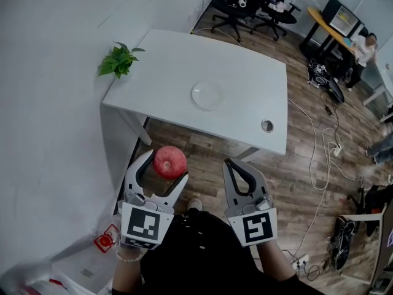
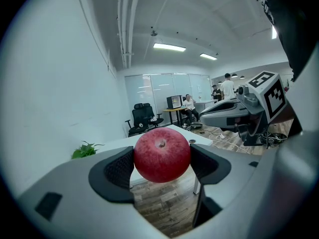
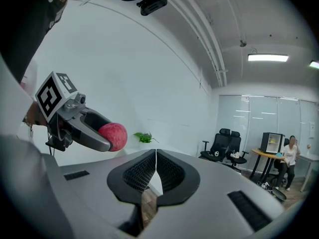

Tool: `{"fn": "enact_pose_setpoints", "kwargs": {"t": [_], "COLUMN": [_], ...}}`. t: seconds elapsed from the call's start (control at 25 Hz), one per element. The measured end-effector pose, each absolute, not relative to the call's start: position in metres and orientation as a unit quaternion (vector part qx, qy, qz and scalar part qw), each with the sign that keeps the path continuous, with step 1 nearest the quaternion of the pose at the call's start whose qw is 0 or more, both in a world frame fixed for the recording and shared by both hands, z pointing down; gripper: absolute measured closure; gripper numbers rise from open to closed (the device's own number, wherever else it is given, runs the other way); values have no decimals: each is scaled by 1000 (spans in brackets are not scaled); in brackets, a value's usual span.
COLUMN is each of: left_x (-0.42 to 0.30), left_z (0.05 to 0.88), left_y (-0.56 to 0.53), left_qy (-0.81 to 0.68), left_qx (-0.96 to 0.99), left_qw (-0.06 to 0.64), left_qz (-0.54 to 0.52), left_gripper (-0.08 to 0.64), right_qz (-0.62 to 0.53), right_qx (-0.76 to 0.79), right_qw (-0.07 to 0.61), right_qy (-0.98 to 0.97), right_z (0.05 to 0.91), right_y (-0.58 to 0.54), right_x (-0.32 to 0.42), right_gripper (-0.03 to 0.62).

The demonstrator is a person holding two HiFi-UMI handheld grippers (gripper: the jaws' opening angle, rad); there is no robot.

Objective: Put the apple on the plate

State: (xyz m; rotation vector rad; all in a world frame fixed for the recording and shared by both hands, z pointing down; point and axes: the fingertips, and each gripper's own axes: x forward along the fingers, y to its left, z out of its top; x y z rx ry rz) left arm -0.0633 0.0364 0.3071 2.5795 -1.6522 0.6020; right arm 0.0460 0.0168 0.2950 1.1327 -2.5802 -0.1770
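A red apple [image 2: 162, 155] sits clamped between the jaws of the left gripper [image 1: 167, 165], held over the wooden floor [image 1: 202, 143], well short of the white plate [image 1: 207, 95]. Only the head view shows that plate, near the middle of the white tabletop [image 1: 245, 112]. The left gripper view alone shows the apple's stem dimple. The right gripper [image 3: 156, 158], also well short of the plate, has its jaws pressed together on nothing.
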Motion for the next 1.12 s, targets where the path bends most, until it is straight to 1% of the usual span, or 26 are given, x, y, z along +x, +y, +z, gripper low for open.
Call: {"fn": "enact_pose_setpoints", "kwargs": {"t": [0.2,0.32,0.48,1.12], "left_x": [-52,-46,-37,-18], "left_z": [304,306,307,311], "left_y": [19,12,5,-3], "left_qy": [-544,-539,-537,-517], "left_qx": [817,820,820,831], "left_qw": [18,5,6,6], "left_qz": [189,195,197,205], "left_gripper": [196,196,196,196], "right_qz": [-66,-62,-62,-51], "right_qx": [387,389,393,418], "right_qw": [150,146,142,139], "right_qy": [-907,-908,-907,-896], "right_z": [296,298,299,307], "right_y": [-1,-8,-16,-16], "right_x": [54,60,70,92], "right_gripper": [550,550,551,551]}}
